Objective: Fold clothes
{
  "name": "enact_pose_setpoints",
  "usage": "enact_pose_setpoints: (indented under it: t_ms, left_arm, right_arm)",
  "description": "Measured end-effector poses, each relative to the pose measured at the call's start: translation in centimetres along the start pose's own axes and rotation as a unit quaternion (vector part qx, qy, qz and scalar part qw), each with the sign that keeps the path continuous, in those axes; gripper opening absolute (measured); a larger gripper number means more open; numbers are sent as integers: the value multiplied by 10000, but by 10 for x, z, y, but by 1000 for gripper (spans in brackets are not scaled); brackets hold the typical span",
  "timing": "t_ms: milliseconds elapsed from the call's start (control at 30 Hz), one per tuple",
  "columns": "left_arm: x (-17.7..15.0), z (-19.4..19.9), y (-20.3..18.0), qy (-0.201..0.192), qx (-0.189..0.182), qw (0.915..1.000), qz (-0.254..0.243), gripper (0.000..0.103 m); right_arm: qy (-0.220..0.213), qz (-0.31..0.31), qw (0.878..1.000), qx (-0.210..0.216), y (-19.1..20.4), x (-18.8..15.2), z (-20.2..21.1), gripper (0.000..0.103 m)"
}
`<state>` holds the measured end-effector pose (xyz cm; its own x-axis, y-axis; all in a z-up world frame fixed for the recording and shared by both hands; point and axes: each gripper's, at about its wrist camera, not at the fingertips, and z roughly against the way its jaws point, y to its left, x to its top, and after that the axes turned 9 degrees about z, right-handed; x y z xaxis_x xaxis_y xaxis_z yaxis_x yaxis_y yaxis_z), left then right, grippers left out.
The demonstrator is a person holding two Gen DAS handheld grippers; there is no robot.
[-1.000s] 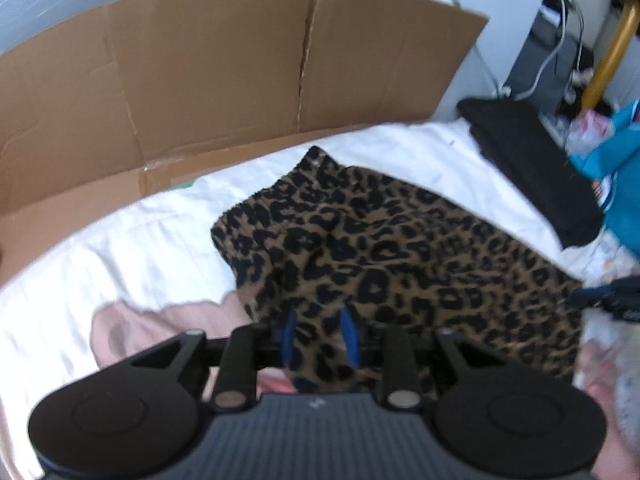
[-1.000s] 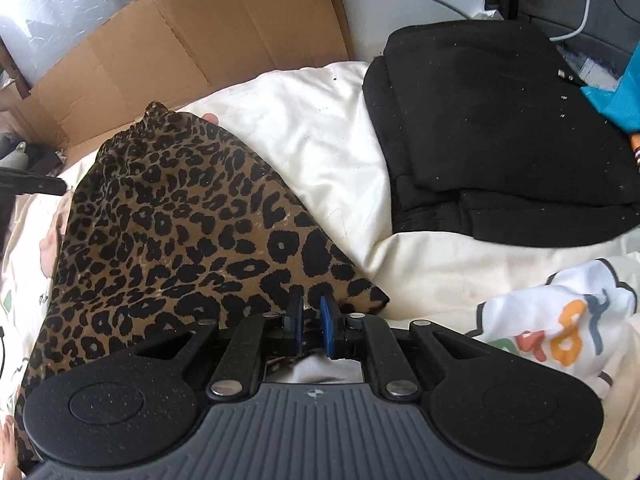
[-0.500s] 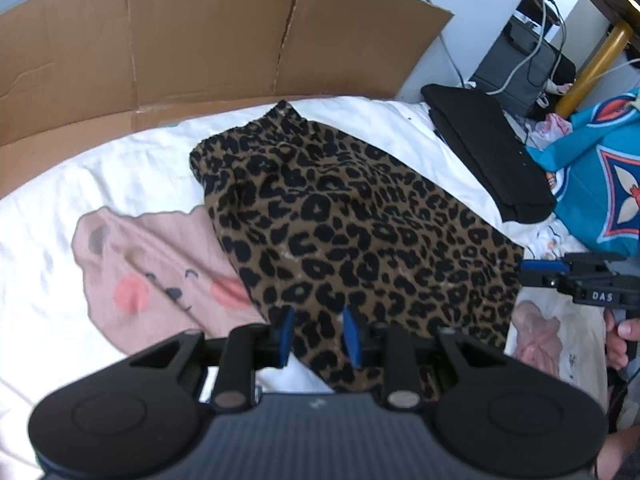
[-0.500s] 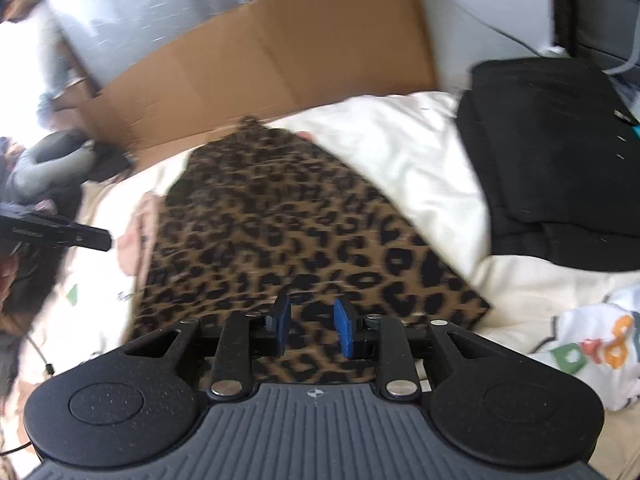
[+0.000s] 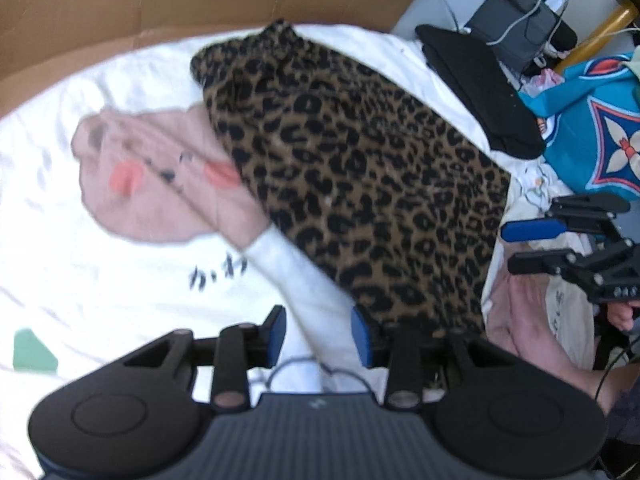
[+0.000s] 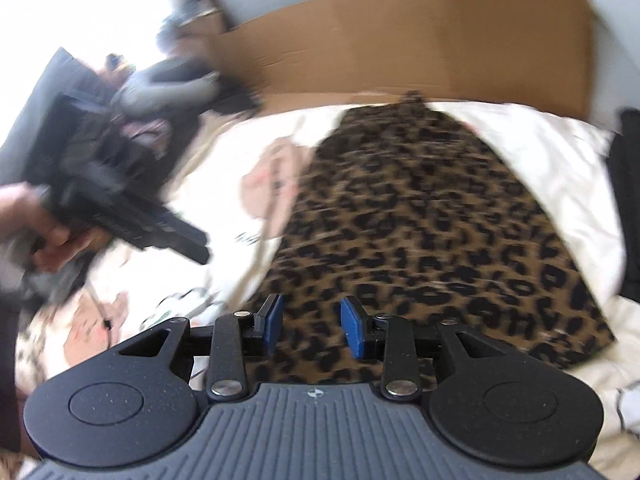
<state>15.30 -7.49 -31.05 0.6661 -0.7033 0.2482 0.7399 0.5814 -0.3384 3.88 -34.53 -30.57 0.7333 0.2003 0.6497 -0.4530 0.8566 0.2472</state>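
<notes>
Opening over the near hem of the leopard-print garment [image 6: 432, 240], the right gripper [image 6: 312, 326] has its blue pads apart and pressing on nothing; only patterned cloth shows in the gap below them. That garment lies flat on the white printed sheet [image 6: 560, 168], reaching away from the gripper toward the brown cardboard [image 6: 420, 36] that stands at the far edge. Left of this gripper, blurred, a hand [image 6: 44, 236] carries the other black tool.

From the other wrist, the left gripper [image 5: 320, 336] is likewise opening, its pads apart and clamping nothing, with a raised ridge of white sheet [image 5: 300, 280] between them. The leopard-print garment [image 5: 360, 168] starts just right of its right pad and runs ahead to the cardboard [image 5: 160, 4]. Ahead and left, a pink bear face [image 5: 152, 176] is printed on the sheet. Far right, the right gripper [image 5: 536, 246] hovers beside the garment's edge; beyond it lie folded black clothing [image 5: 480, 92] and a teal patterned cloth [image 5: 592, 128]
</notes>
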Motion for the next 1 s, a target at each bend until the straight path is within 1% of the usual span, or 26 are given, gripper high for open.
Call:
enact_pose_setpoints:
  t_ms: [67, 133, 200, 267, 400, 533, 600, 633, 667, 733, 800, 867, 1000]
  left_arm:
    - [-6, -1, 4, 85, 13, 10000, 51, 39]
    - [-13, -3, 7, 147, 6, 9999, 68, 39]
    - [-16, -4, 9, 196, -3, 9998, 86, 39]
    - [-20, -6, 9, 257, -38, 9996, 76, 43]
    - [-28, -12, 4, 392, -138, 9991, -73, 45]
    - [-34, -18, -3, 494, -263, 9983, -166, 46]
    - [-37, -20, -7, 535, -309, 9978, -231, 47]
    - [-38, -21, -8, 552, -330, 9976, -256, 48]
    - [-39, -22, -10, 571, -348, 9974, -277, 48]
    - [-40, -24, -13, 610, -378, 9969, -311, 50]
    - [-41, -27, -16, 648, -407, 9965, -342, 51]
    - [-41, -29, -22, 667, -446, 9961, -374, 52]
    - [-42, -34, -36, 665, -596, 9951, -436, 56]
  right_arm:
    - [98, 302, 9994, 157, 12, 1, -2, 43]
    - [198, 537, 9978, 322, 23, 1, -4, 43]
    - [270, 662, 9965, 432, 31, 1, -7, 43]
    - [330, 765, 9950, 545, 40, 1, -10, 43]
    - [521, 943, 9909, 806, 57, -4, -18, 43]
    - [902, 1087, 9853, 962, 68, -16, -32, 43]
    - [1033, 1151, 9838, 901, 69, -21, -36, 43]
    - [1066, 1151, 9837, 880, 68, -22, -38, 42]
    - [1076, 1109, 9842, 870, 66, -22, -38, 30]
    - [1052, 975, 9859, 867, 60, -22, -37, 16]
    - [989, 848, 9877, 858, 54, -21, -35, 7]
    - [908, 696, 9900, 827, 48, -20, -32, 5]
    - [674, 217, 9949, 718, 29, -17, -25, 5]
